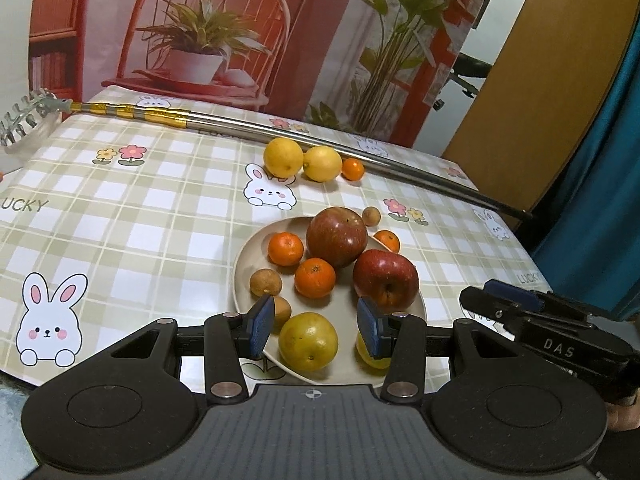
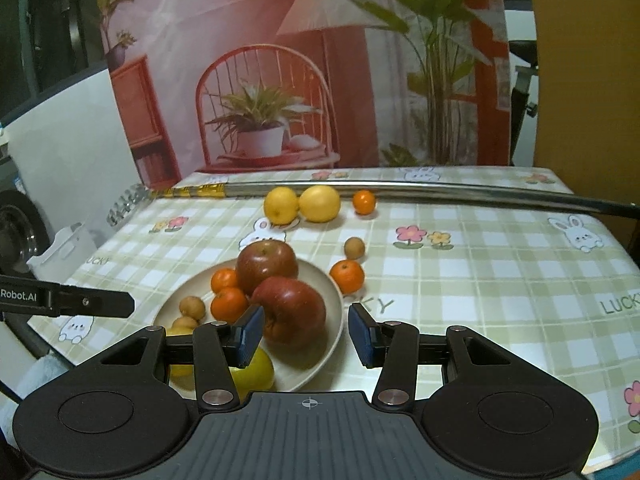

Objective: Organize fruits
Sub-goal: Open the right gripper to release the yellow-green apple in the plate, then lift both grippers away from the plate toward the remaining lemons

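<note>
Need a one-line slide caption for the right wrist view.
Open right gripper hovers at a plate of apples and mandarins; two lemons lie loose by a metal pole.

We see a checked tablecloth (image 1: pixel 152 208) with rabbits and flowers covering the tabletop. A long metal pole (image 1: pixel 248 128) with gold bands lies across its far side, and a printed backdrop (image 1: pixel 224 32) fills the upper frame.
</note>
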